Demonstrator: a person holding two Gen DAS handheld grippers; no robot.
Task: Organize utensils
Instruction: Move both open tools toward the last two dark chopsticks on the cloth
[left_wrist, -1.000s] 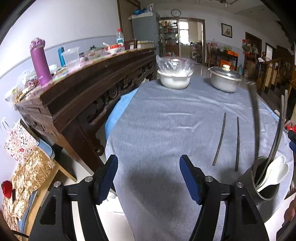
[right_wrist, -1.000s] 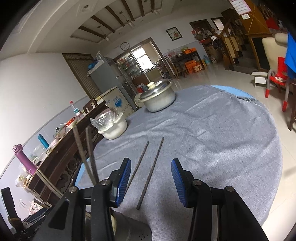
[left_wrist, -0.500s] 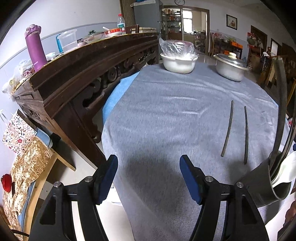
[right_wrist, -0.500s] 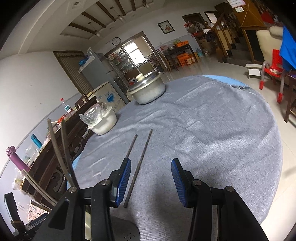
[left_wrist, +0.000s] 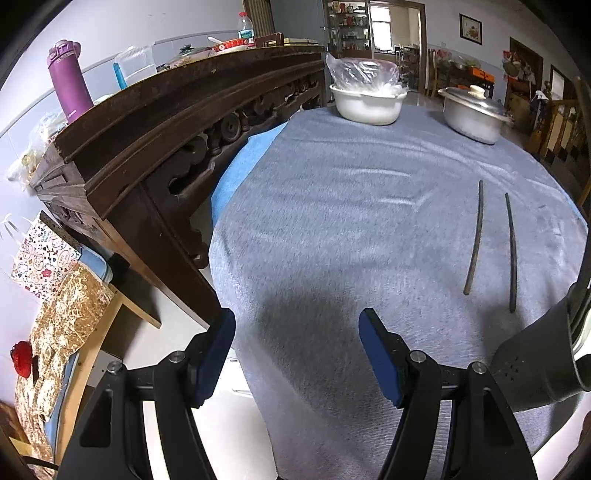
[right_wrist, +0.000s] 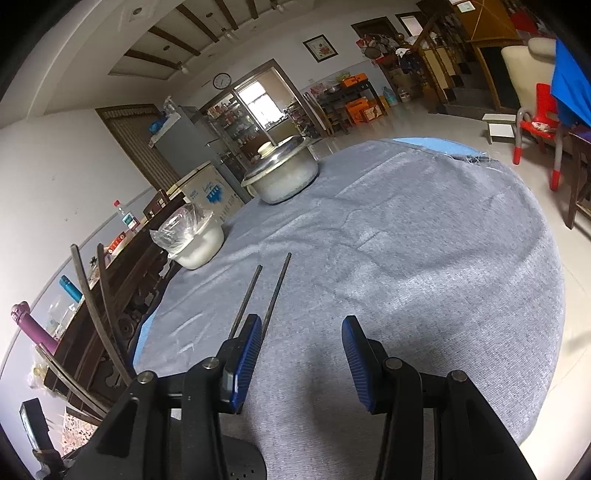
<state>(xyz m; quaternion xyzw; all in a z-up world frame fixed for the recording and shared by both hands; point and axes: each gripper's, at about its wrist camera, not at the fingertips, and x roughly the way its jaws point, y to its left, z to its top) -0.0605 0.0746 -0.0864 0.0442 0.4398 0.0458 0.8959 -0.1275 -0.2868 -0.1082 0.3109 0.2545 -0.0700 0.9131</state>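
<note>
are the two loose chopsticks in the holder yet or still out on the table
Out. Both chopsticks lie flat, side by side, on the grey tablecloth, apart from the dark holder at the right edge.

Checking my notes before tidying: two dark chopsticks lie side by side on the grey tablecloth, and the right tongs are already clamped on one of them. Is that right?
Not quite. The two dark chopsticks do lie side by side on the grey tablecloth, but the right tongs are open and empty, the nearer stick just beside its left pad. The right wrist view shows this.

Left gripper (left_wrist: 297, 354): black angular arms, silver pivot screws, dark blue pads. Right gripper (right_wrist: 301, 360): same black frame, ribbed blue pads (right_wrist: 245, 358).
</note>
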